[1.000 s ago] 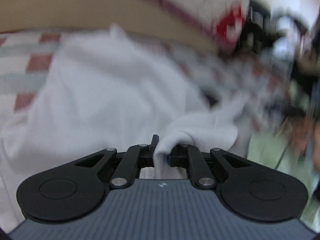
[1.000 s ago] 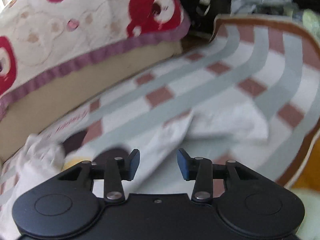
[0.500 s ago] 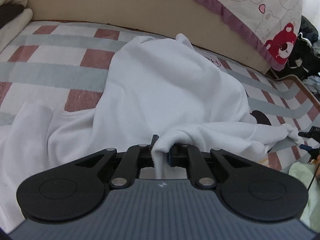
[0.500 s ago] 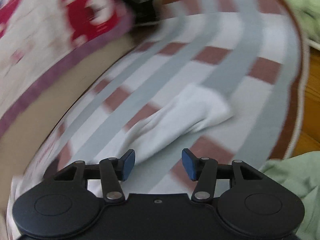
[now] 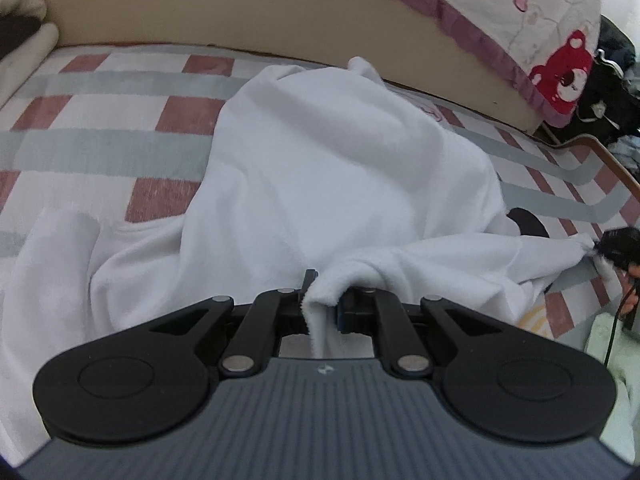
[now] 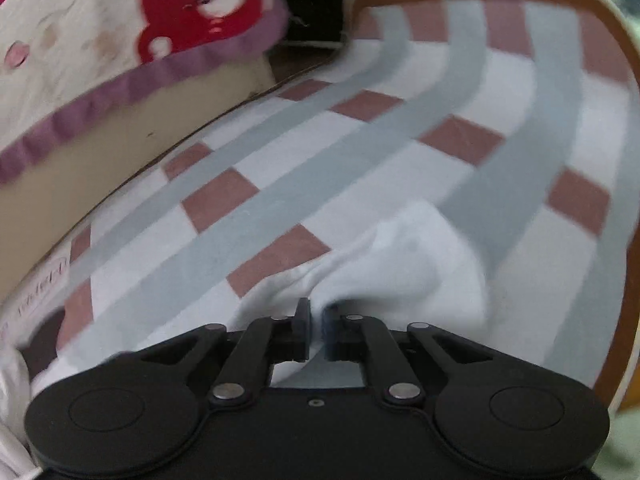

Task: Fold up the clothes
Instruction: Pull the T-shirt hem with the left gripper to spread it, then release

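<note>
left gripper (image 5: 322,308) is clamped on a fold of the white garment (image 5: 340,168), which lies bunched across the checked mat (image 5: 100,136) beside the tan bed base (image 5: 240,12). right gripper (image 6: 316,334) has its jaws pressed nearly together, pinching the garment's far end, a thin white bit of cloth. bear-print blanket (image 6: 100,20) hangs over the bed edge.

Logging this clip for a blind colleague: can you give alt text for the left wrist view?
The left gripper is shut on a fold of a white garment spread over a checked mat. At the far right the right gripper pinches another corner of it. A bear-print blanket lies behind.
</note>
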The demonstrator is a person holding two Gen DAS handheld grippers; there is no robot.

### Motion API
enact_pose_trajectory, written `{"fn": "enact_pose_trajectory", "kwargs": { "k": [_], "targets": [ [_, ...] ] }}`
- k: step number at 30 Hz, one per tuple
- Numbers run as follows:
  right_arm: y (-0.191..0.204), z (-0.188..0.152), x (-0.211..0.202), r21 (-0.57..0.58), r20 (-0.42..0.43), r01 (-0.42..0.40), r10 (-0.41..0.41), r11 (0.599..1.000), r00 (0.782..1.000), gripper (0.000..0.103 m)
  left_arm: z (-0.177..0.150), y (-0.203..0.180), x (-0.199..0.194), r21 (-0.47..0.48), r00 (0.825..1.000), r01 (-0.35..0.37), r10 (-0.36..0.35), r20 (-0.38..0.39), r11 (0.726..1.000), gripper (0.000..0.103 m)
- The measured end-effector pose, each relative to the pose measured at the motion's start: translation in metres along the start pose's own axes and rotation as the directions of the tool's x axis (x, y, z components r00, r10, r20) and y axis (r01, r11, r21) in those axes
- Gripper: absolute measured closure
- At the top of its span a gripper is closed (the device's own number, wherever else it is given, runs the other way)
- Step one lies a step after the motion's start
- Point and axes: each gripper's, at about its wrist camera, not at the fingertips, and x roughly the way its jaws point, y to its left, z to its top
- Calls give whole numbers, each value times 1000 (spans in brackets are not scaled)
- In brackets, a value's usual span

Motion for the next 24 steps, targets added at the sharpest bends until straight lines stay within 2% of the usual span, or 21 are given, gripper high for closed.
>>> {"fn": "enact_pose_trajectory", "kwargs": {
  "k": [3,7,9,13,14,15,17,18,19,20,21,22,24],
  "targets": [
    [5,14,-30,-138,130,35,-16,990,991,97,7,-7,-23,33,994,108,-108,-2,994,95],
    [-3,45,-69,-288,242,95,-24,953,970,97,14,-33,-53,143,964,263,-266,1,954,95],
    [-16,64,-81,-317,268,129,-42,940,962,97,12,-51,-57,172,942,336,-334,-39,926,96],
    [-43,86,-95,-347,304,218,-110,912,946,97,-2,-80,-50,150,877,470,-441,-192,870,96],
    [-49,89,-95,-356,307,236,-125,904,944,97,-9,-86,-48,163,870,481,-446,-209,861,96],
    [-54,88,-91,-365,297,245,-137,898,945,97,-16,-94,-44,183,872,474,-431,-230,861,96],
    [-64,86,-81,-383,271,267,-168,884,948,96,-35,-110,-28,232,891,422,-353,-286,876,94],
    [-69,82,-72,-374,236,285,-207,883,949,95,-45,-117,-19,259,892,407,-319,-321,876,88],
    [-75,78,-64,-333,183,305,-256,892,949,88,-55,-124,-10,284,889,393,-282,-361,874,78],
    [-80,74,-56,-293,127,326,-301,899,945,79,-65,-128,-3,305,880,387,-250,-404,870,75],
    [-84,70,-52,-228,68,345,-339,910,938,77,-72,-132,-1,324,871,388,-229,-434,863,75],
    [-83,63,-59,-125,21,333,-333,935,943,74,-77,-134,-1,341,866,392,-218,-451,854,74],
    [-75,41,-84,61,-8,181,-181,982,983,70,-78,-132,-14,365,868,413,-240,-434,834,69]
  ]
}}
